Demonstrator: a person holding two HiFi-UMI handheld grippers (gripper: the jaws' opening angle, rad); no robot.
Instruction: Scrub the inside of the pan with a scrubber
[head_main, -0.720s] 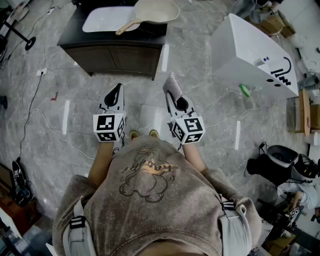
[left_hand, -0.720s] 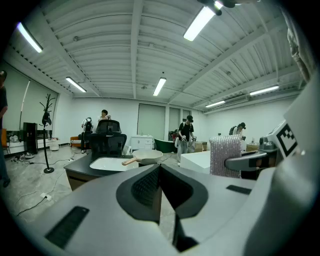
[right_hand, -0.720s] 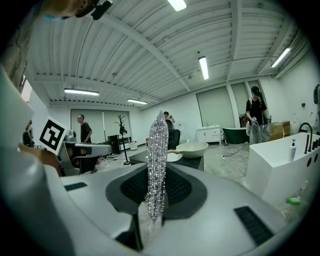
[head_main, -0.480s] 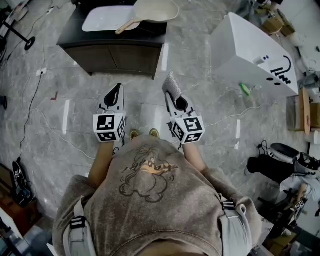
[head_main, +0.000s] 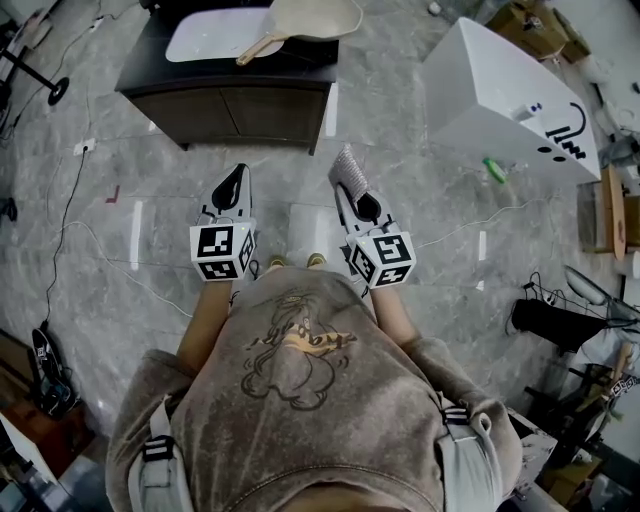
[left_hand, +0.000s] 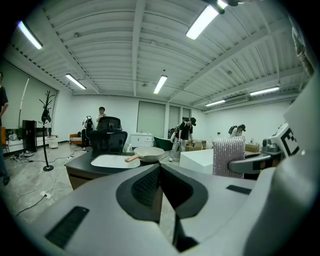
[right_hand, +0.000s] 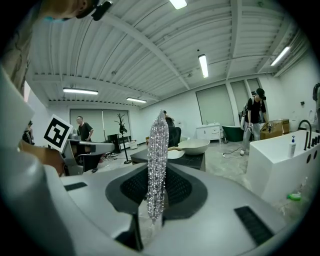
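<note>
Well short of the pan (head_main: 318, 18), right gripper (head_main: 352, 198) pinches the scrubber (head_main: 345, 167) — left gripper (head_main: 233, 180) shut, empty.

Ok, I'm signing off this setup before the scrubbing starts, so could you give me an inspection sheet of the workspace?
Surface: dark cabinet top carrying a white tray, ahead of the person.
Job's things: cream pan on the cabinet, wooden handle over the tray; silver scrubber upright in the right tongs.
Clutter: green bottle on the floor by the white tub.
Grippers: left tongs shut, empty; right tongs shut on the scrubber.
Cables: thin floor cables on both sides of the person.
Surroundings: grey stone floor; people standing in the background.
</note>
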